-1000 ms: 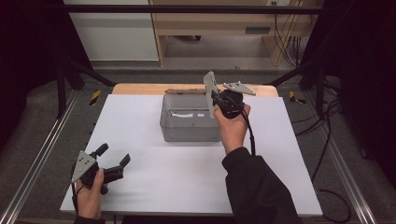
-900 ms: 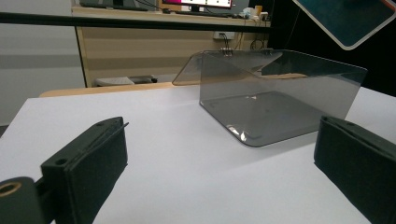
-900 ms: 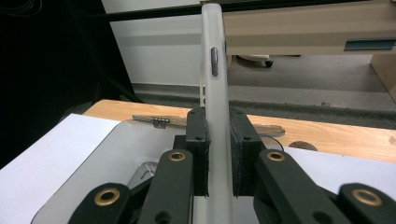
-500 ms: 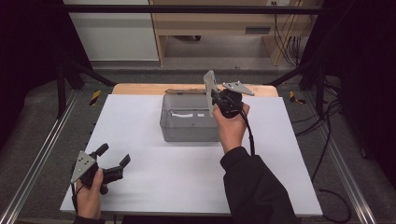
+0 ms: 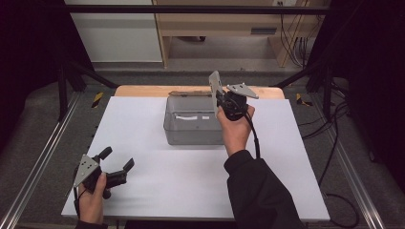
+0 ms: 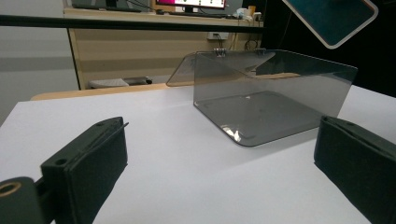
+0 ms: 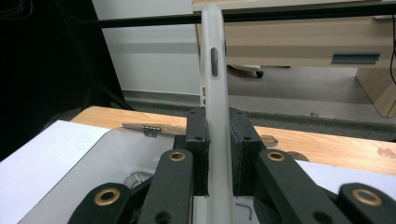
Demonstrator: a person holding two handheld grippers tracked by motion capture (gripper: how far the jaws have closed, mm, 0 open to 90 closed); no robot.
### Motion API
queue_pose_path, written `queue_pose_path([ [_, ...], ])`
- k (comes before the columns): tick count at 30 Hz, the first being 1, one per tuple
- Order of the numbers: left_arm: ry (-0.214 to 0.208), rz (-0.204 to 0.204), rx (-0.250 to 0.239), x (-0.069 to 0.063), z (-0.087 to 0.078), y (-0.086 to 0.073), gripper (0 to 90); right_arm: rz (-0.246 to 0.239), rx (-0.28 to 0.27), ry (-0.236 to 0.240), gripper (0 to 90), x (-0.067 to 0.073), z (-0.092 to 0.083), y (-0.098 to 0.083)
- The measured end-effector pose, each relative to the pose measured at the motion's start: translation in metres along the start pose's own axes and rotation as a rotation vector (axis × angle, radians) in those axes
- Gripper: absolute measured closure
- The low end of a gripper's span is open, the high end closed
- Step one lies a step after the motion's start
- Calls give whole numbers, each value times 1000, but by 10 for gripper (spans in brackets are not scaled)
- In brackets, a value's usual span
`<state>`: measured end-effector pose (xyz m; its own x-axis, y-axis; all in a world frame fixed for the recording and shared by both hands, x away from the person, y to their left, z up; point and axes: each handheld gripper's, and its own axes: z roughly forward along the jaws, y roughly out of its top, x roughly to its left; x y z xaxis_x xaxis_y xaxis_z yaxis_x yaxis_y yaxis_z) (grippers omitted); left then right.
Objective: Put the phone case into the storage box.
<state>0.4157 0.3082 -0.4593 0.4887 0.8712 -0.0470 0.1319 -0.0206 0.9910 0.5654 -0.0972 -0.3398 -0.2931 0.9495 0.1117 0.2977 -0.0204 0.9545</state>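
A clear smoky-grey plastic box (image 5: 193, 121) stands open on the far middle of the white table top (image 5: 157, 191); its hinged lid (image 6: 184, 70) leans back behind it. My right gripper (image 5: 220, 98) is above the box's right end, shut on a thin slab (image 5: 215, 83) with a white rim and a dark face, like a cased phone. The slab stands upright and edge-on between the pads (image 7: 214, 56). It also appears high over the box (image 6: 331, 18). My left gripper (image 5: 117, 158) rests low at the near left, open, with nothing between its jaws (image 6: 224, 154).
A wooden strip (image 5: 143, 90) runs along the table's far edge. Metal rails (image 5: 38, 162) flank both sides, and cables (image 5: 329, 143) trail on the floor at right. A small bent metal key (image 7: 247, 207) lies below the right gripper.
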Motion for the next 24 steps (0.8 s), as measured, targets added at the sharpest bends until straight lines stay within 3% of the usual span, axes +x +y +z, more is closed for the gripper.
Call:
queue_pose_path([
  [24,-4,0,-5,1,0,0,24,-34,-50,-58,806,0,3,-1],
])
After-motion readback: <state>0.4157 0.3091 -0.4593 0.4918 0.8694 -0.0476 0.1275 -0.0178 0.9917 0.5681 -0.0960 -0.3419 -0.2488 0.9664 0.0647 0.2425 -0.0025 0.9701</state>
